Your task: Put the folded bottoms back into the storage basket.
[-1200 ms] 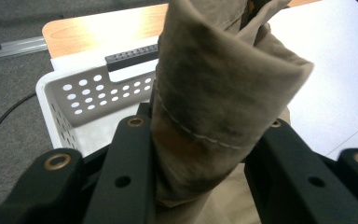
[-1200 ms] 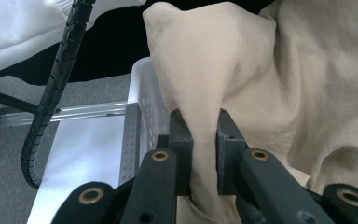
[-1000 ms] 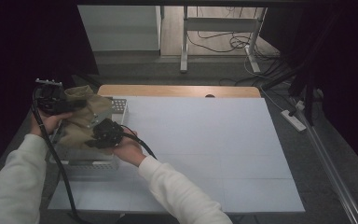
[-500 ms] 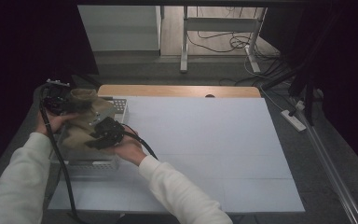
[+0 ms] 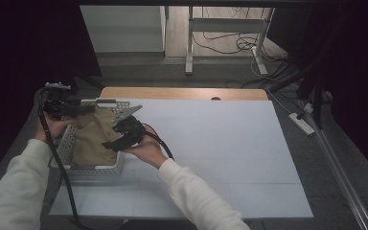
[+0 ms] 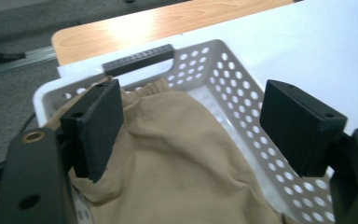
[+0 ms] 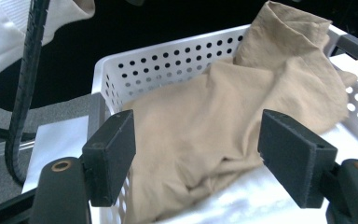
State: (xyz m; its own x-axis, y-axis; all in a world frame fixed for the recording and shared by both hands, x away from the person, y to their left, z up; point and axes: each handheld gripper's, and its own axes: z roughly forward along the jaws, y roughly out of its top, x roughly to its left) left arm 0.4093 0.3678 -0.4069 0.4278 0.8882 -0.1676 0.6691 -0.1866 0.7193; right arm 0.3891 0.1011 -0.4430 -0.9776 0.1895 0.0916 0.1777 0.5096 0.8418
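Note:
A tan cloth (image 5: 91, 136) lies crumpled inside a white perforated basket (image 5: 96, 168) at the table's left side. My left gripper (image 5: 79, 109) hangs over the basket's far left corner and is open. In the left gripper view its jaws stand wide apart (image 6: 200, 121) just above the cloth (image 6: 168, 154) and the basket's wall (image 6: 214, 60). My right gripper (image 5: 117, 139) hovers at the basket's right rim, open. In the right gripper view its jaws (image 7: 196, 158) straddle the cloth (image 7: 242, 107) without touching it, over the basket (image 7: 168, 60).
The basket has a dark handle (image 6: 137, 58) on its far wall. A white sheet (image 5: 220, 143) covers the table, stretching bare to the right. The wooden table edge (image 5: 182, 93) shows at the back. A power strip (image 5: 303, 123) lies on the floor at right.
The cloth was bunched up between the two grippers over the basket. It has come down and now lies in the basket, and both grippers are open and off it.

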